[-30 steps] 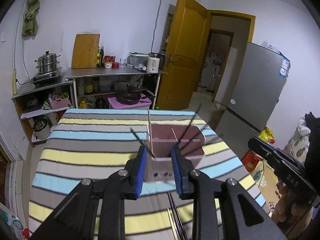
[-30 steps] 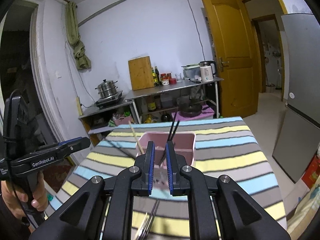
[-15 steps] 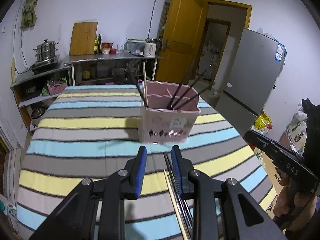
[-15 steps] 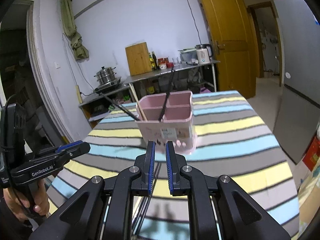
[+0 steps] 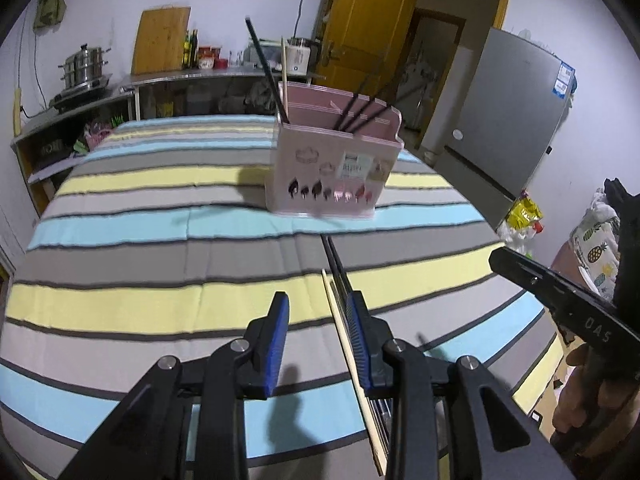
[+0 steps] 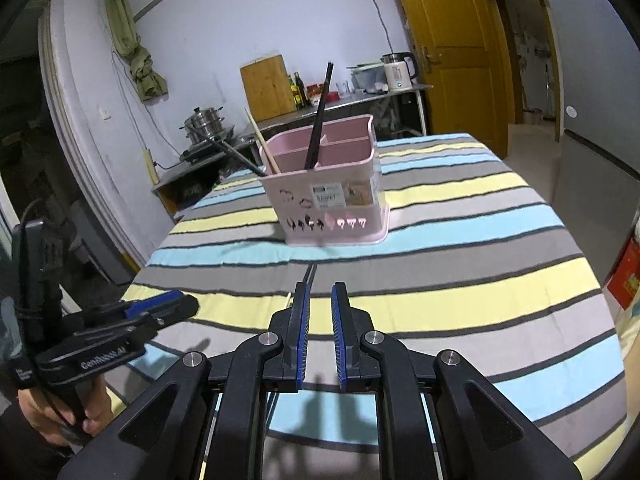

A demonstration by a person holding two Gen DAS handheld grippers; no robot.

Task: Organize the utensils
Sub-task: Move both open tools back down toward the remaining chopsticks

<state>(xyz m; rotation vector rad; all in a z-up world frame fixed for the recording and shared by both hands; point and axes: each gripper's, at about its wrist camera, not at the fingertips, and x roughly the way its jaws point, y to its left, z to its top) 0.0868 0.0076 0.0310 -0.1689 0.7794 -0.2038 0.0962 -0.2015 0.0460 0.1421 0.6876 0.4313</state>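
Observation:
A pink utensil holder (image 5: 334, 164) stands on the striped table, also seen in the right wrist view (image 6: 326, 192). It holds several black chopsticks (image 5: 264, 68) and a wooden one (image 5: 284, 72). More chopsticks, black (image 5: 334, 258) and wooden (image 5: 340, 328), lie flat on the cloth in front of it, running under my left gripper's right finger. My left gripper (image 5: 318, 320) is open and empty above the cloth. My right gripper (image 6: 320, 304) has a narrow gap between its pads and holds nothing; loose chopsticks (image 6: 311, 274) lie just ahead of it.
The striped tablecloth (image 5: 160, 220) covers the table. A kitchen shelf with a pot (image 5: 82, 70), a cutting board (image 5: 160, 38) and a kettle stands behind. A grey fridge (image 5: 508, 120) and a yellow door (image 5: 360, 20) are at the right.
Both grippers have pulled back from the holder and lowered toward the cloth. The holder now stands farther ahead, and the loose chopsticks on the cloth are in plain view.

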